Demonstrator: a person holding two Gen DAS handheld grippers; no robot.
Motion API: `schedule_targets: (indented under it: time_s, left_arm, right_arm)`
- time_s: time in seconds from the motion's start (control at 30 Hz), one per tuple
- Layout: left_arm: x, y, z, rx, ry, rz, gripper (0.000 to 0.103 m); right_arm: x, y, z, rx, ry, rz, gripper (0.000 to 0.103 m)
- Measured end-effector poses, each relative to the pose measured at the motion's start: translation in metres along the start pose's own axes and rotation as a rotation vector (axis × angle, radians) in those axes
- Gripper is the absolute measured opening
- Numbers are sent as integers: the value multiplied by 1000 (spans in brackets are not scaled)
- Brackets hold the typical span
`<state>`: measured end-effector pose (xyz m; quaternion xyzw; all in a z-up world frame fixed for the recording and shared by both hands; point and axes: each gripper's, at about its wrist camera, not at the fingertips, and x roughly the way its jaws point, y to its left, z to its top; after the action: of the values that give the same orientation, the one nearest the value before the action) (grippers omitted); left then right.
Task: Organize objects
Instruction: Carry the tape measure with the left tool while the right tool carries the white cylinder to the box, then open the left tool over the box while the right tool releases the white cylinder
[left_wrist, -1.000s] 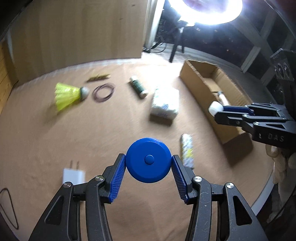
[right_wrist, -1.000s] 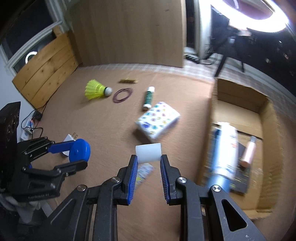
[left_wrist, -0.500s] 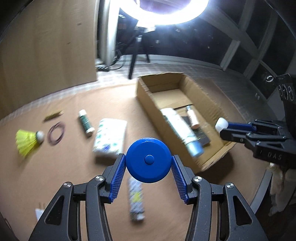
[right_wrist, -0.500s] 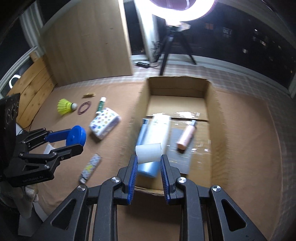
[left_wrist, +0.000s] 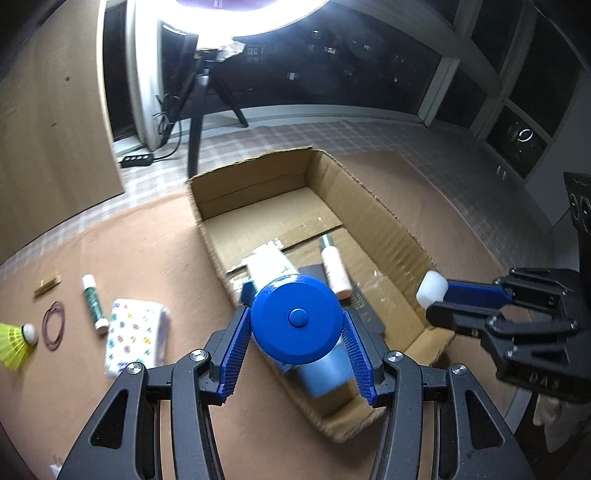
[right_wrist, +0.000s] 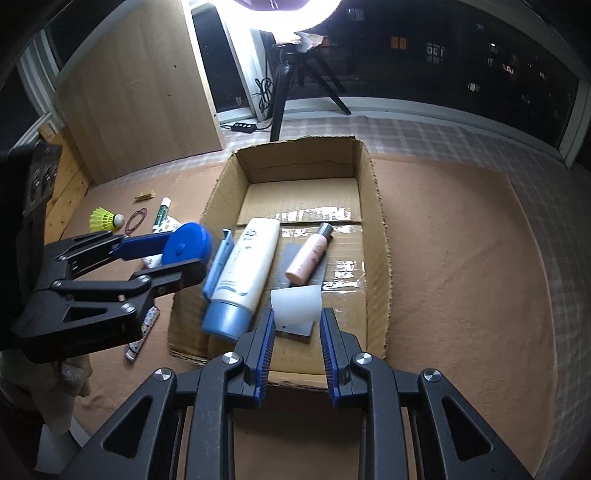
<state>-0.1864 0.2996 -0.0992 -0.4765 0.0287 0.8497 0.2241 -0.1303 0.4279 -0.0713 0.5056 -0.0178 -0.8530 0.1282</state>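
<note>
Carrying a piece each, both grippers hang over the near end of the cardboard box (right_wrist: 380, 221), the landmark for everything else. The right gripper (right_wrist: 295, 332) has its jaws pressed on a small white cylinder (right_wrist: 295, 304), poised above the dark flat item (right_wrist: 299, 266) on the box floor. The left gripper (left_wrist: 297, 341) clamps a round blue disc (left_wrist: 297, 319) by its rim, above the box's near left corner.

Release is where trouble seems likeliest. Let go from this height, the disc could land on the blue cap end of the white lotion tube (right_wrist: 251, 266) lying along the box's left side, then roll or tip toward the low wall there. The cylinder is smooth and round; dropped onto the pink bottle (right_wrist: 308, 258) at the box's centre, it may bounce or trundle. Both grippers sit near each other, so opening together risks a knock.

Farther in, the box floor is bare, a safer landing. Left of the box, a patterned tissue pack (left_wrist: 135, 336), glue stick (left_wrist: 94, 302), rubber band (left_wrist: 53, 325), shuttlecock (left_wrist: 16, 343) and clothespin (left_wrist: 47, 285) wait on the brown mat (right_wrist: 461, 258).
</note>
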Motion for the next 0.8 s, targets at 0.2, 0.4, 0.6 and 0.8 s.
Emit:
schedule_targets:
  time_s: [0.2, 0.4, 0.6, 0.8]
  left_arm:
    - [17, -12, 11, 9, 12, 1, 54]
    - [18, -16, 17, 18, 10, -6, 62]
    - [5, -10, 17, 3, -9, 8, 62]
    - [-14, 8, 5, -27, -17, 23, 62]
  right_arm:
    - [2, -8, 2, 4, 4, 7, 24]
    - [-2, -10, 3, 3, -9, 14, 45]
    - [-6, -7, 5, 2, -27, 21, 51]
    - [-8, -1, 4, 36, -34, 43, 52]
